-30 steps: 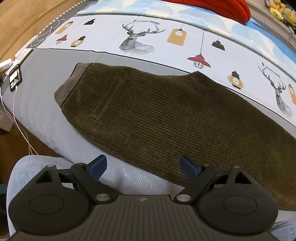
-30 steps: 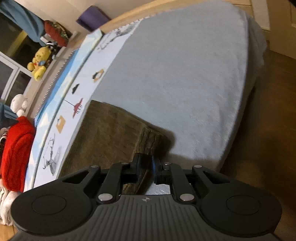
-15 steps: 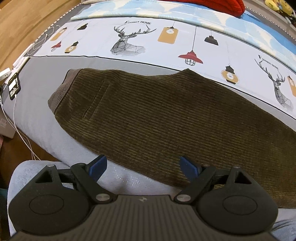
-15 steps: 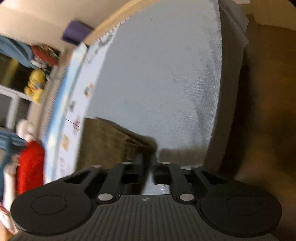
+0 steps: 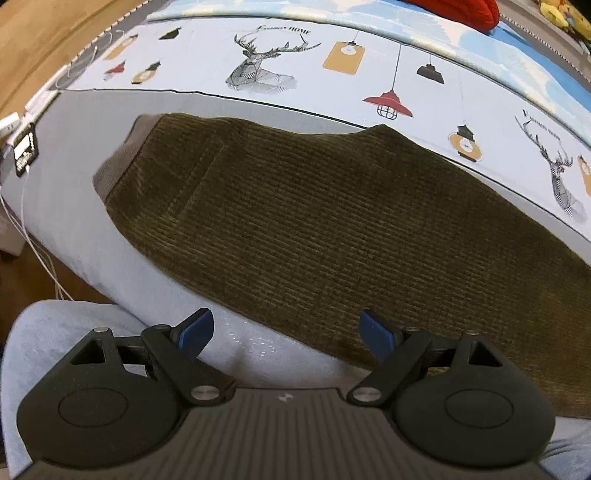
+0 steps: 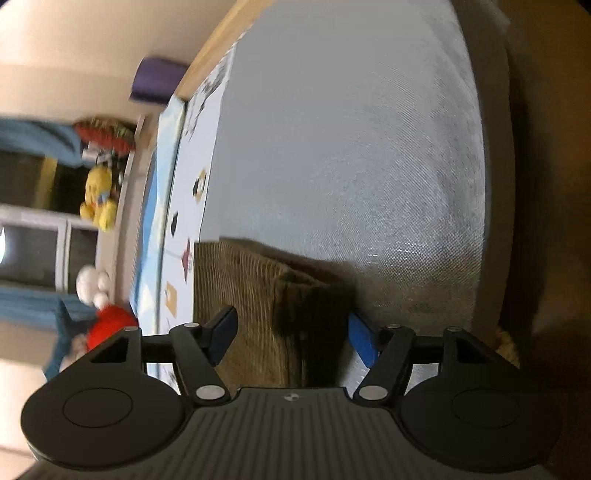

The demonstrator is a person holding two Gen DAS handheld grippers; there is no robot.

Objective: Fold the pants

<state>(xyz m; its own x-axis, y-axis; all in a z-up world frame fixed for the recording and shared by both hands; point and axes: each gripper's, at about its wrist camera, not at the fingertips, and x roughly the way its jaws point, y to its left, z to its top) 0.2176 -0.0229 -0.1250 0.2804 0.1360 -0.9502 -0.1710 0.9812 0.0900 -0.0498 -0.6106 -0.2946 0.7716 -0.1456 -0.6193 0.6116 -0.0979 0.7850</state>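
Note:
Olive-brown corduroy pants lie flat on the grey bed, folded lengthwise, with the grey waistband at the left. My left gripper is open and empty, just above the near edge of the pants. In the right wrist view the leg cuff end of the pants lies between the open jaws of my right gripper. The jaws do not grip the cloth.
A patterned sheet with deer and lamps runs along the far side of the pants. A red cushion lies beyond it. White cables and a charger hang at the bed's left edge. The grey bed surface drops off at the right.
My right gripper was shut on the cuff and has opened, letting it go, while the view rolled. The left gripper shifted slightly and stayed open.

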